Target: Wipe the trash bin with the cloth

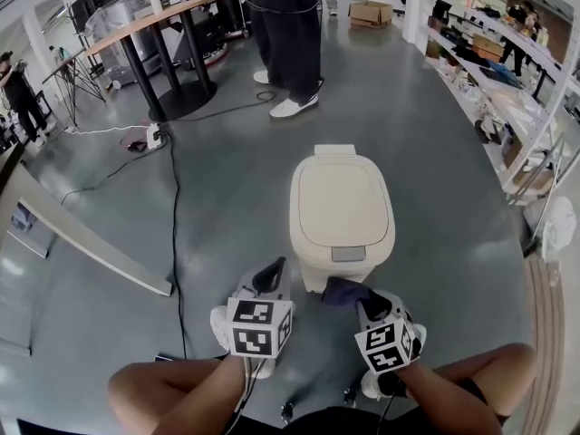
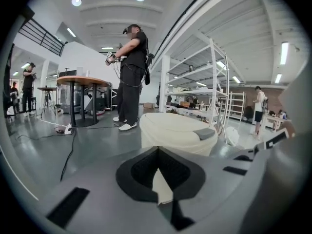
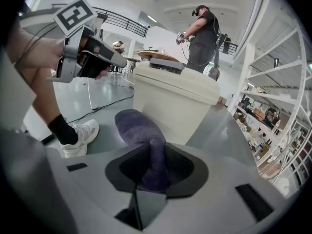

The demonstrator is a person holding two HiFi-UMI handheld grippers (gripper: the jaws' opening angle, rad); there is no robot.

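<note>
The cream trash bin [image 1: 340, 208] stands on the grey floor just ahead of me, lid down, with a grey pedal tab at its front. My right gripper [image 1: 361, 297] is shut on a purple cloth [image 1: 343, 290] that bunches out past the jaws, close to the bin's lower front. In the right gripper view the cloth [image 3: 141, 130] hangs from the right gripper [image 3: 152, 152], a short way from the bin's wall [image 3: 170, 101]. My left gripper [image 1: 270, 275] hovers left of the bin's front, shut and empty. The left gripper [image 2: 157, 152] faces the bin [image 2: 175, 130].
A person in dark clothes and white shoes [image 1: 290, 25] stands beyond the bin. A round-base table [image 1: 163, 25] is at the back left, with a black cable [image 1: 172, 198] running along the floor. Shelving [image 1: 507, 89] lines the right side. A long board [image 1: 91, 243] lies left.
</note>
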